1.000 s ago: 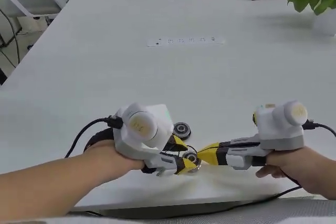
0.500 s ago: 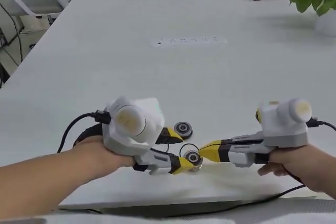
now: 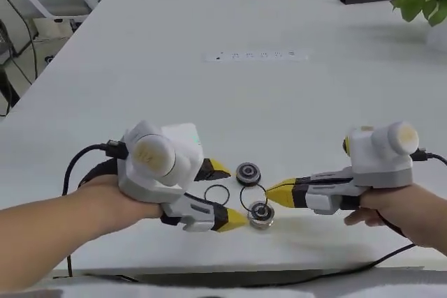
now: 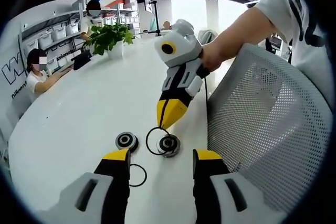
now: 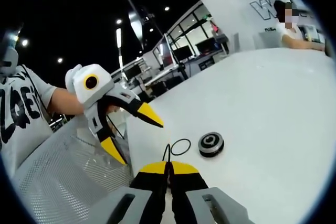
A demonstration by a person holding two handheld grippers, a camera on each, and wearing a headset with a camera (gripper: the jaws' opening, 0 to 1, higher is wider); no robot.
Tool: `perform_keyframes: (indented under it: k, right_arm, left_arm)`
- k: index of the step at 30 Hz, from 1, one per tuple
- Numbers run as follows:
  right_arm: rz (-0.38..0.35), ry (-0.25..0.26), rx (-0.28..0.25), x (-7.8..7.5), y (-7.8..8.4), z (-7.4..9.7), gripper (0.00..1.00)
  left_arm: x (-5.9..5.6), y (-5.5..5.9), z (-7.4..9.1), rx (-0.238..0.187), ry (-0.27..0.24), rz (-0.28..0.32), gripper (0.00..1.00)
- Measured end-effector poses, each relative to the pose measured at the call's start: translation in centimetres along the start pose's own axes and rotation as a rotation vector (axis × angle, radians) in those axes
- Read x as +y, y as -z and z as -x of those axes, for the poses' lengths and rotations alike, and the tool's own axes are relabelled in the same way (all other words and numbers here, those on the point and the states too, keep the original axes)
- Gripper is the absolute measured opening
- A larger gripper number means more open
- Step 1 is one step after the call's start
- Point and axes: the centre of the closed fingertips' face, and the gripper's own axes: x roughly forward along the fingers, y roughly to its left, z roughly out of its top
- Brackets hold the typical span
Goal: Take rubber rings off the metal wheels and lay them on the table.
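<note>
Watching remotely, I see my left gripper [image 4: 163, 156] has released the silver metal wheel [image 3: 260, 214] on the white table [image 3: 279, 102], jaws now wide and empty, while my right gripper [image 3: 268, 192] stays pinched on the thin black rubber ring [image 3: 242, 197] just beside it.

Left claw [image 3: 230, 194] spread wide, right claw [image 3: 269, 192] pinched closed

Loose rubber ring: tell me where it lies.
In the head view the loose rubber ring lies flat on the table between the jaws of the open left claw, beside the two metal wheels.
</note>
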Motion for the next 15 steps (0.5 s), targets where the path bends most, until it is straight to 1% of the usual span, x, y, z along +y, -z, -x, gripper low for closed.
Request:
perform_keyframes:
  k: [7,15]
  right_arm:
    - [0.012,-0.007,0.005,0.1,-0.8,-0.5,0.00]
    - [0.029,-0.020,0.012,0.2,-1.7,-1.4,0.00]
  left_arm:
    - [0.8,0.3,1.1,-0.018,-0.031,0.031,0.52]
    - [1.5,0.8,2.3,-0.026,-0.060,0.055,0.56]
